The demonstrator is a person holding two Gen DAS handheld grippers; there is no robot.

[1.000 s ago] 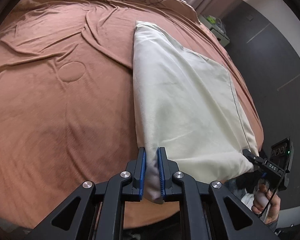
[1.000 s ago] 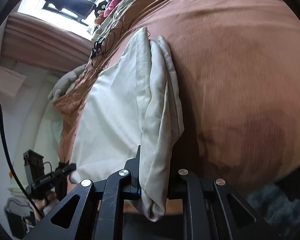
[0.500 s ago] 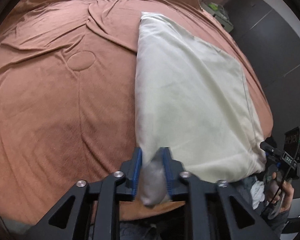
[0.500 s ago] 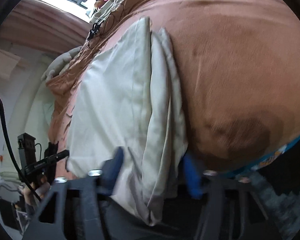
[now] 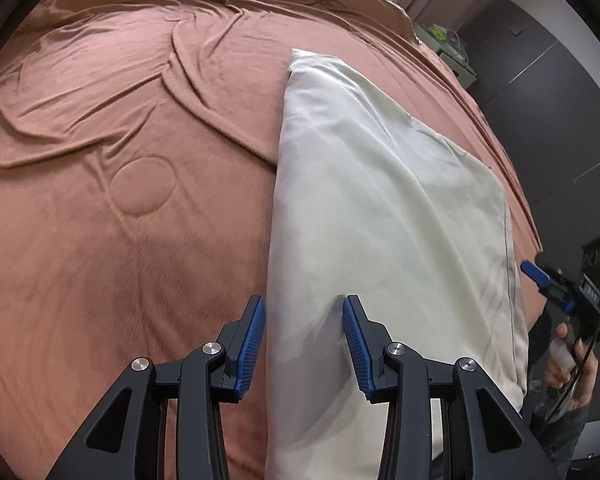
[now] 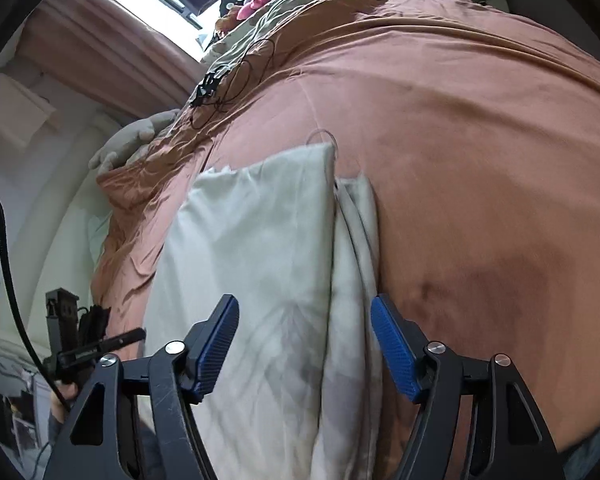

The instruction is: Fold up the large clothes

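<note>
Item: folded cream garment (image 5: 384, 216), lying flat on the bed's rust-brown cover (image 5: 120, 200), along the cover's near edge, its near end hanging just over that edge.

My left gripper (image 5: 303, 340): jaws spread and opening wider. The garment's long folded edge lies between the blue pads (image 5: 252, 336); the pads stand clear of the cloth, nothing pinched.

My right gripper (image 6: 305, 348): jaws spread wide and closing slightly. The garment's layered edge (image 6: 356, 264) runs between them; neither pad presses on the fabric.

Garment detail: smooth top panel, several thinner layers stacked along the side nearest the cover's open middle.

Also on the cover: a tangle of black cable (image 6: 236, 76) at the far end beyond the garment, and a round pressed ring mark (image 5: 144, 186) to the garment's left in the left view.
</note>
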